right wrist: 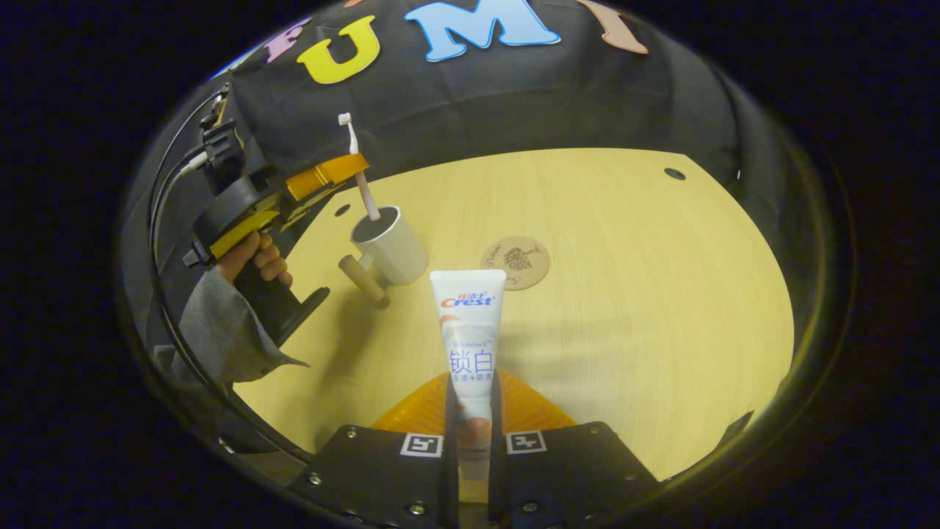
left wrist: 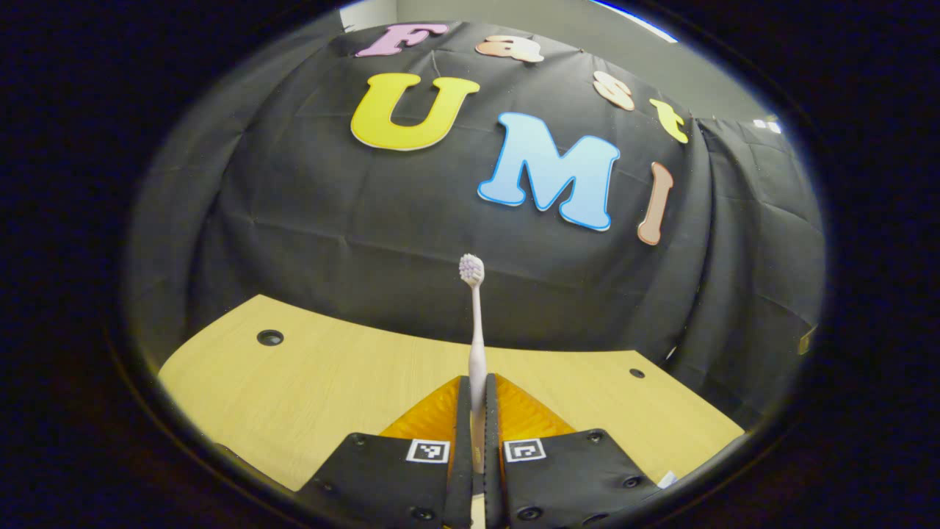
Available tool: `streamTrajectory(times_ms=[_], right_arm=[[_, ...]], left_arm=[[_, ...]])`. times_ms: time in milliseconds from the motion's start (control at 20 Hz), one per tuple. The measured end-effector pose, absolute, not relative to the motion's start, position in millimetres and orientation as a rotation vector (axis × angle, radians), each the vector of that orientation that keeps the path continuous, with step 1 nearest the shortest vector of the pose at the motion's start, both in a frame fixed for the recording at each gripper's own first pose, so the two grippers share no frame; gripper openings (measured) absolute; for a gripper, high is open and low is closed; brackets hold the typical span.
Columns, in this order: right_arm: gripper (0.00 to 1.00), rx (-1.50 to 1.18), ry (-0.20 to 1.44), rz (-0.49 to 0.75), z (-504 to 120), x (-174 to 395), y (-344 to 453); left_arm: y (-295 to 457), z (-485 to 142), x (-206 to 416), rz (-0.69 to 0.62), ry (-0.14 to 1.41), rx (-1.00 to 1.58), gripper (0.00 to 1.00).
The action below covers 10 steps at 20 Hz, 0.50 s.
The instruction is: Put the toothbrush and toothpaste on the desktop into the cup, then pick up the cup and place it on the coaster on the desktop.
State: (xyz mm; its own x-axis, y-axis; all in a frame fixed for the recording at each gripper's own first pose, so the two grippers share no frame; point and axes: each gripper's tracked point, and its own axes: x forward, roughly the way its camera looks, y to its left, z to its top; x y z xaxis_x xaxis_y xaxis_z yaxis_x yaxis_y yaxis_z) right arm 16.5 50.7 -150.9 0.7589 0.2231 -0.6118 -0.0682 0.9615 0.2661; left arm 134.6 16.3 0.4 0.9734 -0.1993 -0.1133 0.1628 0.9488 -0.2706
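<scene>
My left gripper (left wrist: pixel 476 400) is shut on a pale pink toothbrush (left wrist: pixel 476 323) that stands upright, bristles on top. In the right gripper view the same left gripper (right wrist: pixel 345 170) holds the toothbrush (right wrist: pixel 360 173) with its lower end dipping into a white cup (right wrist: pixel 389 242) that has a wooden side handle (right wrist: pixel 362 279). My right gripper (right wrist: pixel 471 397) is shut on a white toothpaste tube (right wrist: pixel 468 323), held above the table in front of the cup. A round cork coaster (right wrist: pixel 516 261) lies flat to the right of the cup.
The light wooden desktop (right wrist: pixel 646 294) has small dark cable holes (right wrist: pixel 674 174) near its back edge. A hand and grey sleeve (right wrist: pixel 228 323) hold the left gripper at the table's left side. Black cloth closes off the back.
</scene>
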Motion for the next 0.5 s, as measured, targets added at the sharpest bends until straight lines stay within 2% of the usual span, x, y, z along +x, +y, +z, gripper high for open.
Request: streamTrajectory(times_ms=[250,300,350,450,500], right_arm=[[0.17,0.256,0.677,0.148,-145,24,51],[0.13,0.258,0.675,0.152,-144,26,53],[0.17,0.259,0.671,0.155,-143,29,54],[0.17,0.263,0.661,0.163,-138,33,56],[0.17,0.267,0.656,0.169,-137,35,58]], left_arm=[[22,-28,145,-0.146,0.202,-0.232,0.13],[21,-28,147,-0.148,0.205,-0.235,0.09],[18,-30,146,-0.155,0.207,-0.242,0.14],[19,-33,143,-0.156,0.221,-0.247,0.17],[19,-36,141,-0.151,0.232,-0.245,0.22]])
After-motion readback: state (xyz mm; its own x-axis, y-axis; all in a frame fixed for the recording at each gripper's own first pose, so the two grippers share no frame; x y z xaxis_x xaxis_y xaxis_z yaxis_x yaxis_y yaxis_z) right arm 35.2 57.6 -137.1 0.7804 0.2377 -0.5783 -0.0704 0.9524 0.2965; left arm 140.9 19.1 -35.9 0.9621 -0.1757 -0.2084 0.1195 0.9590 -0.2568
